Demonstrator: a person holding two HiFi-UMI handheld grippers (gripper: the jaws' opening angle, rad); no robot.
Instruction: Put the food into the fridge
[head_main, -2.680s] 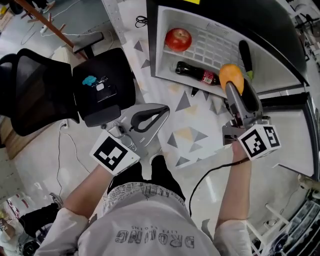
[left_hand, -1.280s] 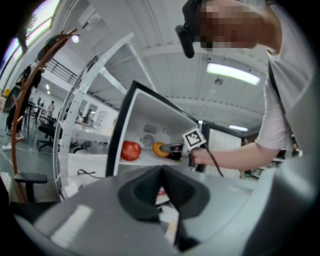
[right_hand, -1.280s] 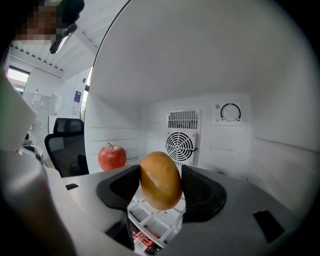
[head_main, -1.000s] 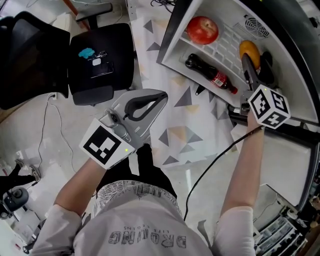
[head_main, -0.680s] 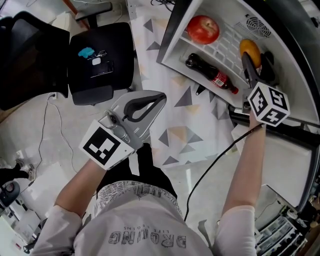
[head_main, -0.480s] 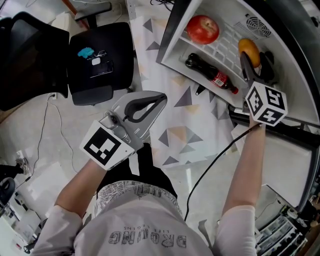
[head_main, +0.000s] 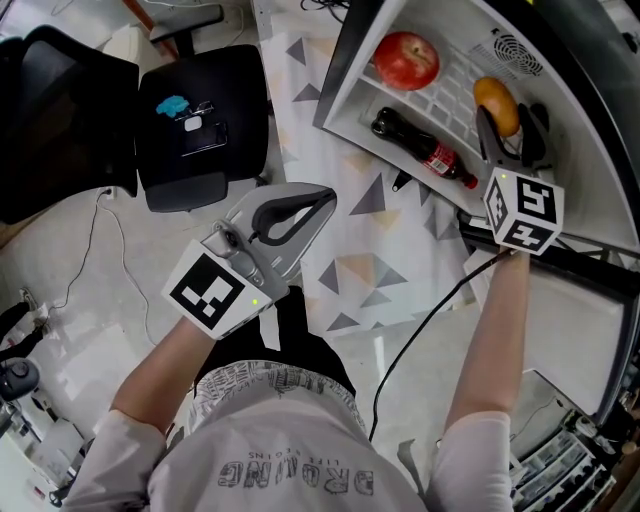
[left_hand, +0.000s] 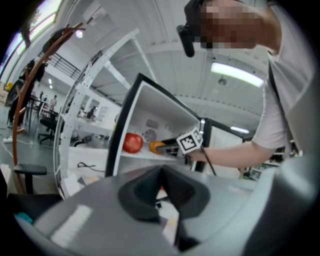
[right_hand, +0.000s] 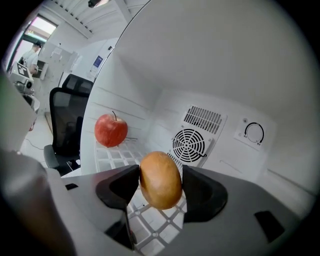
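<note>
Orange fruit (right_hand: 160, 180) clamped in right tool (head_main: 508, 128), forearm extended into fridge (right_hand: 240, 65), left tool (head_main: 322, 199) closed, empty

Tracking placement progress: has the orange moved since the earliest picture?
Yes: held by the right gripper, the orange went from beside the cola bottle's cap deeper into the fridge, toward the rear fan.

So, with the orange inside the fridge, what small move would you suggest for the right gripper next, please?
Probably ease the right gripper down slightly, then open it. Its fingers are shut on the orange, which seems to hang just above the wire shelf, well clear of the apple.
</note>
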